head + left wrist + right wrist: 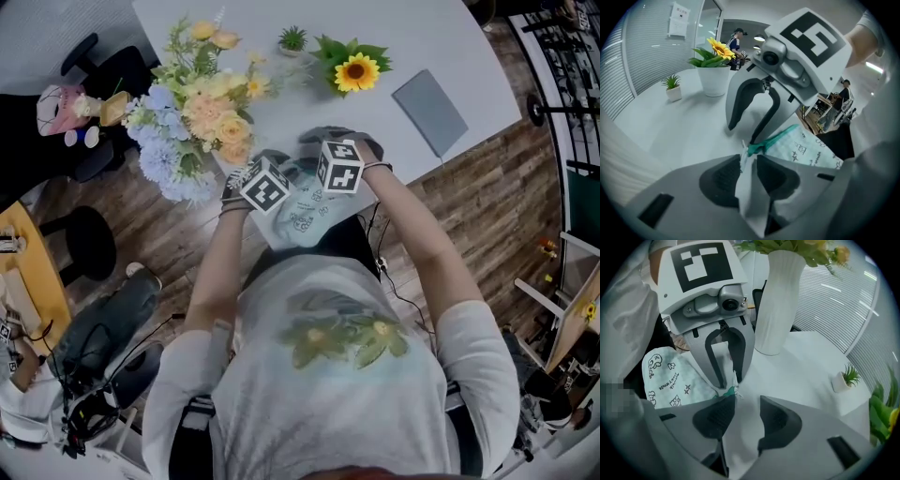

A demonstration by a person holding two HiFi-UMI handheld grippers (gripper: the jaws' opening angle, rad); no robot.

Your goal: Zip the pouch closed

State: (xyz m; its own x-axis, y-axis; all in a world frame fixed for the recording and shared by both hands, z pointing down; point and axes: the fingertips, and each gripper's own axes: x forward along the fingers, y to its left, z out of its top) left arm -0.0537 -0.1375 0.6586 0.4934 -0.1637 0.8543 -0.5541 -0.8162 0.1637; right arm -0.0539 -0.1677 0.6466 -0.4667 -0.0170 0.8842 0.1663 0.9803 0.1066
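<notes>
Pouch [302, 223] of pale mint fabric printed with small dark doodles lies flat just on the person's side of the tall white ribbed vase [778, 305]. Its teal zipper [778, 138] runs from the end nearest the vase back toward the person. Both claws meet at that vase-side end, so the coming pull, I judge, must travel along the zipper away from the vase. The left gripper [749, 160] stands narrow, its pads seemingly pinching the pouch's pale end fabric as an anchor. The right gripper [747, 398] is wide and holds nothing. The small pale pull tab [736, 380] sits just beyond its pouch-side pad, not yet between the two. Both forearms converge, and the tools pitch steeply down, marker cubes side by side.
</notes>
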